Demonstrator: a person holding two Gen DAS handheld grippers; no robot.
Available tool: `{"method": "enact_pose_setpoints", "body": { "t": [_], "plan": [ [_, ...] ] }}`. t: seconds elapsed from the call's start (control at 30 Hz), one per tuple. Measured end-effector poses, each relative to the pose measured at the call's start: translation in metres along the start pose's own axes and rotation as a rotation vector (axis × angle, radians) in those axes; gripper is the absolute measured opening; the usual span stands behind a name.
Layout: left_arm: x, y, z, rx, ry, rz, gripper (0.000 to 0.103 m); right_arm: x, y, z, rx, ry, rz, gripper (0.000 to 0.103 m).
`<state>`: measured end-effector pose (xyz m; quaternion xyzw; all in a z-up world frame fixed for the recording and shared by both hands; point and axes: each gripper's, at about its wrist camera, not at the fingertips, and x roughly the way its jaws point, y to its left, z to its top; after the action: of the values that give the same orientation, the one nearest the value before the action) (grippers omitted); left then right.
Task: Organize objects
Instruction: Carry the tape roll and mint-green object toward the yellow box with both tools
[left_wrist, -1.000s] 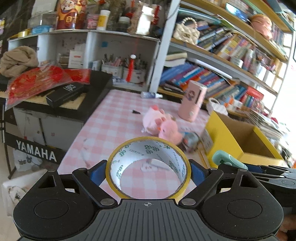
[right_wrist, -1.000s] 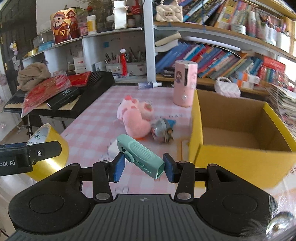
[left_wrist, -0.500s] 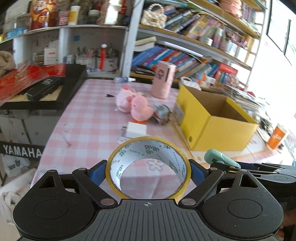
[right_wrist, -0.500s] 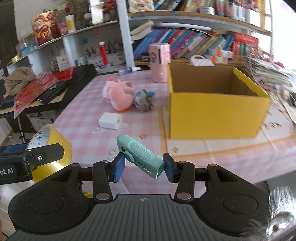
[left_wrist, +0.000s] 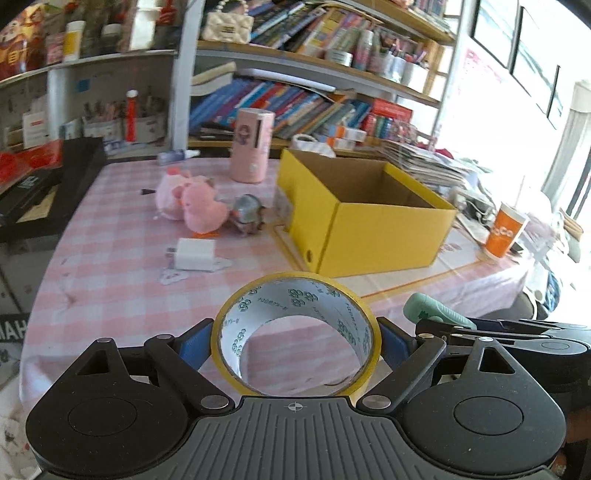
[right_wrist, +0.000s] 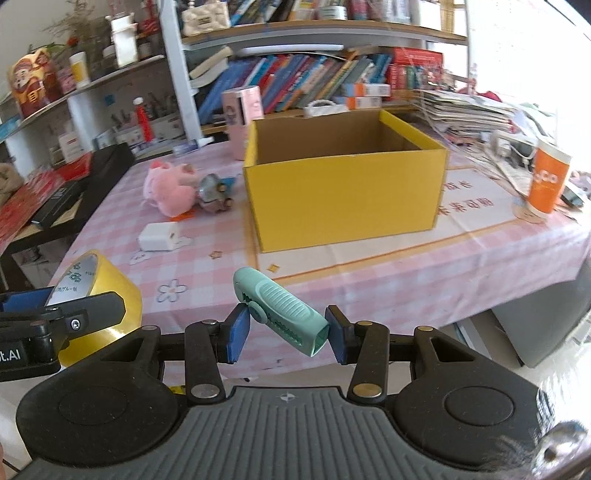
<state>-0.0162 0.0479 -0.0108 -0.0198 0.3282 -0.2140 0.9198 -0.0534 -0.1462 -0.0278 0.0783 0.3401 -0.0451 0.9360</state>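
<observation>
Yellow tape roll (left_wrist: 295, 343) clamped between left jaws; teal cutter (right_wrist: 282, 310) between right.

You're in a lived-in home study: behind the pink-checked tablecloth-covered table (right_wrist: 325, 280) rise wooden shelves crammed with colourful books (right_wrist: 295, 85), while left of it sits a black Yamaha keyboard (left_wrist: 40, 192).

Table (right_wrist: 303, 291): covered in a pink-and-white checked cloth.
Centre: open yellow cardboard box (right_wrist: 347, 192), standing on a pale mat (right_wrist: 476, 218).
Left of box: pink plush toys (right_wrist: 168, 188), small grey toy (right_wrist: 214, 190) touching them.
Nearer edge: white charger block (right_wrist: 159, 236).
Behind box: pink cylinder (left_wrist: 251, 146), upright.
Right end: orange paper cup (right_wrist: 546, 182) on a coaster.
</observation>
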Motion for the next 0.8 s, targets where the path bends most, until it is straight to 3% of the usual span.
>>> {"method": "enact_pose_setpoints", "body": {
  "t": [0.37, 0.8],
  "plan": [
    [0.022, -0.032, 0.01, 0.065, 0.014, -0.083, 0.091, -0.005, -0.037, 0.001, 0.063, 0.002, -0.083, 0.042],
    [0.042, -0.054, 0.028, 0.096, -0.009, -0.1, 0.091, 0.003, -0.066, 0.022, 0.084, -0.018, -0.107, 0.042]
  ]
}}
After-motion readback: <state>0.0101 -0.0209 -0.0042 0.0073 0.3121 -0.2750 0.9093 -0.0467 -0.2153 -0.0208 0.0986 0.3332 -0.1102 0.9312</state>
